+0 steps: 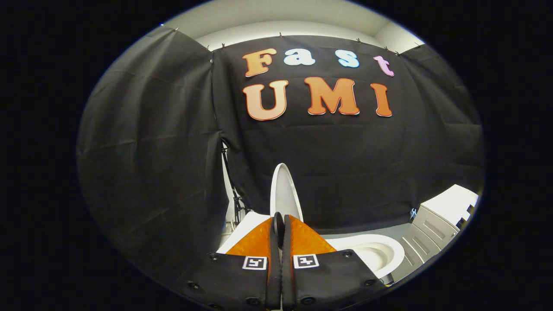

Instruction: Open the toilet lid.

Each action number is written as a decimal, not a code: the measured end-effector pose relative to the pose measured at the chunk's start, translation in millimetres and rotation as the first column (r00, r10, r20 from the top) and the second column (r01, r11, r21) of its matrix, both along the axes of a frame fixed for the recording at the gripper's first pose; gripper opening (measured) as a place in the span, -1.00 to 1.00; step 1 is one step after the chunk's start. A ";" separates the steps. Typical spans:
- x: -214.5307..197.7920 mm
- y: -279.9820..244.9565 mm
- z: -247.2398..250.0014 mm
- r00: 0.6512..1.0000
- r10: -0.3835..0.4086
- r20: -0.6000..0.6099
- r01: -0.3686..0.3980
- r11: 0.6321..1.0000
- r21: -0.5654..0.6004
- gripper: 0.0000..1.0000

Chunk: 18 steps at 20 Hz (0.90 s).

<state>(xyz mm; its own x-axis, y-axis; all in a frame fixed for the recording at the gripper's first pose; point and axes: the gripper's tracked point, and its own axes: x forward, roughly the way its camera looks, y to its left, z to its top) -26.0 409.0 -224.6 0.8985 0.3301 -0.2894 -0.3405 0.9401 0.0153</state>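
The white toilet lid (285, 192) stands raised, nearly upright, and I see it almost edge-on. It rises just beyond the tips of my gripper (278, 218). The two fingers are pressed together, and I see nothing held between them. Whether the tips touch the lid's lower edge I cannot tell. The open white seat and bowl (376, 252) lie to the right of the fingers, uncovered. A white flat surface of the toilet (244, 229) shows to the left of the fingers, behind the lid.
Black booth cloth (345, 172) hangs close behind the toilet and along the left side. A white cabinet (440, 216) with panelled fronts stands to the right of the bowl. A thin dark stand (233, 190) shows in a gap in the cloth, left of the lid.
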 end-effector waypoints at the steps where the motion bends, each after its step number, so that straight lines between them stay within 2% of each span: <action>1: -2.1 4.9 -2.6 1.000 0.008 -0.002 -0.008 1.000 -0.006 -0.82; 5: -10.7 25.8 -6.9 0.999 0.039 0.005 -0.039 0.999 -0.022 -0.82; 7: -11.7 29.3 -8.6 0.999 0.052 0.007 -0.052 0.998 -0.019 -0.65; 9: -13.1 30.9 -8.9 0.997 0.071 0.001 -0.071 0.997 -0.012 -0.61; 12: -17.9 31.6 -3.3 0.995 0.095 0.004 -0.095 0.995 -0.008 0.08; 16: -17.0 12.7 21.1 0.996 0.074 0.058 -0.074 0.997 -0.011 1.00; 18: -10.1 6.0 30.8 0.996 0.059 0.066 -0.060 0.998 0.015 0.98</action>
<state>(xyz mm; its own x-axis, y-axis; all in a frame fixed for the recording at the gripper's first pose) -36.1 415.0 -193.8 0.8941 0.3878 -0.2242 -0.3964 0.9180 0.0072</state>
